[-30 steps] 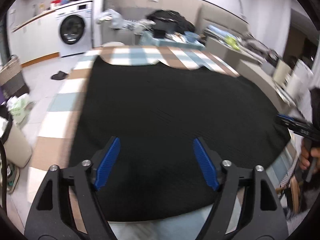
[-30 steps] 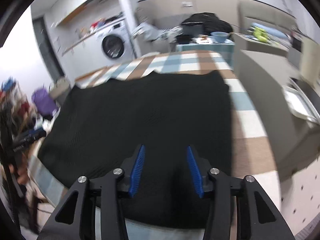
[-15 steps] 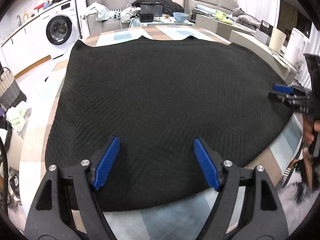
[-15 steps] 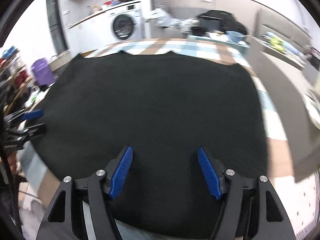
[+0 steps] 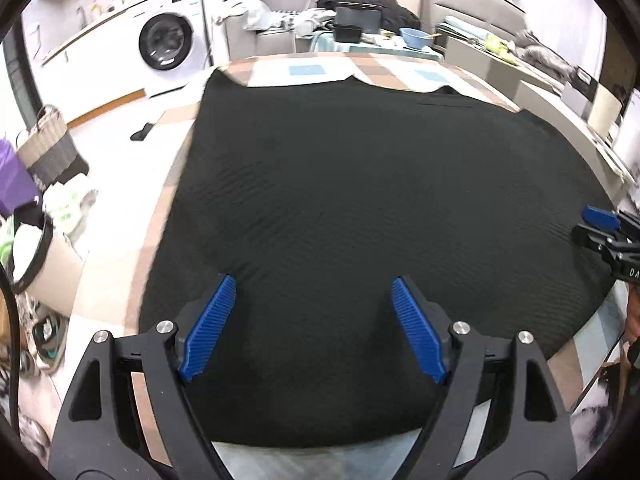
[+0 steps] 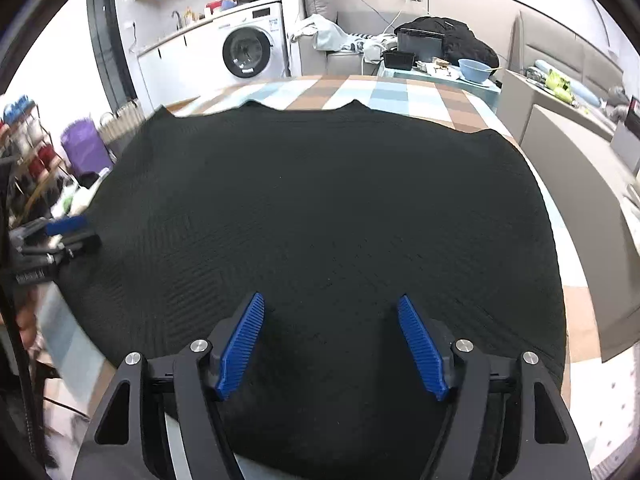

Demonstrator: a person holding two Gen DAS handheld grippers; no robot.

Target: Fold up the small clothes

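A large black knit garment (image 5: 360, 200) lies spread flat over the checked table (image 5: 312, 70); it fills most of the right wrist view (image 6: 320, 220) too. My left gripper (image 5: 312, 304) is open and empty, hovering over the garment's near edge towards its left side. My right gripper (image 6: 330, 324) is open and empty over the near edge towards its right side. The right gripper shows at the right edge of the left wrist view (image 5: 600, 226). The left gripper shows at the left edge of the right wrist view (image 6: 60, 232).
A washing machine (image 5: 168, 52) stands at the back left. A side table with a blue bowl (image 5: 416, 36) and a dark pile is behind the checked table. Bins and baskets (image 5: 44, 148) stand on the floor to the left. A sofa (image 6: 560, 80) runs along the right.
Both grippers have shifted over the garment's near edge and the views have swung. The right gripper's jaws have opened wider. Nothing has been taken hold of.
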